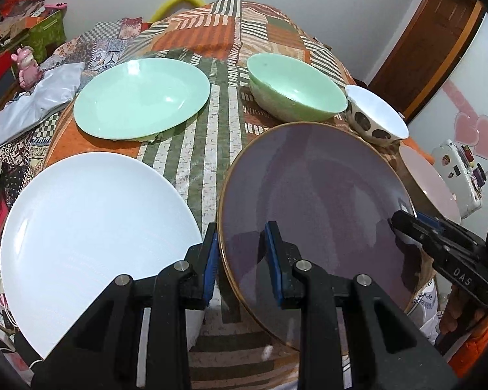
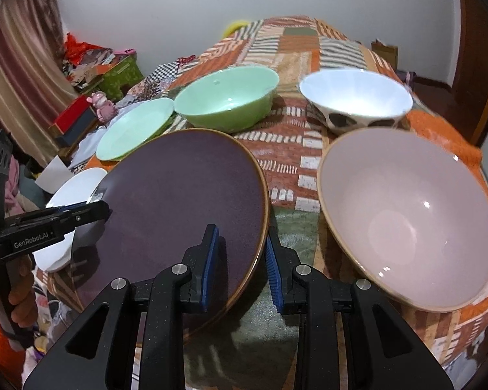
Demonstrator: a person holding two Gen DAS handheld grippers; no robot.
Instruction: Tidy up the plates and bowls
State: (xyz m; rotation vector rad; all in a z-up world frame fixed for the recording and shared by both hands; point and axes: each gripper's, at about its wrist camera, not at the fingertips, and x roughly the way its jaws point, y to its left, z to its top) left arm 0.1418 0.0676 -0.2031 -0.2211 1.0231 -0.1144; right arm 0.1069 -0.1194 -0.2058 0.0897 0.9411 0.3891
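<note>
1. Purple plate [image 1: 312,201], thin brown rim, is held tilted above the near edge of the bed [image 1: 218,149], which is covered in a patchwork spread.
2. Left tongs [image 1: 242,260] are clamped on the plate's left rim: one blue pad outside the rim, the other on the plate face.
3. Right tongs [image 2: 240,260] are clamped on the plate's right rim, one pad on each side; in the left wrist view they show as a black beak on the plate's right edge.
4. White plate [image 1: 94,237] lies flat at the near left edge of the bed, just beside the purple plate.
5. Mint green plate [image 1: 143,97] sits further back on the left, apart from the white one.
6. Green bowl [image 1: 296,94] stands upright behind the purple plate, mid-bed.
7. White bowl with dark spots [image 1: 377,117] is just beside the green bowl, toward the right edge; contact unclear.
8. Pink bowl [image 2: 410,217] sits at the near right edge, right of the purple plate.
9. A hand [image 2: 21,295] grips the left tool's handle.
</note>
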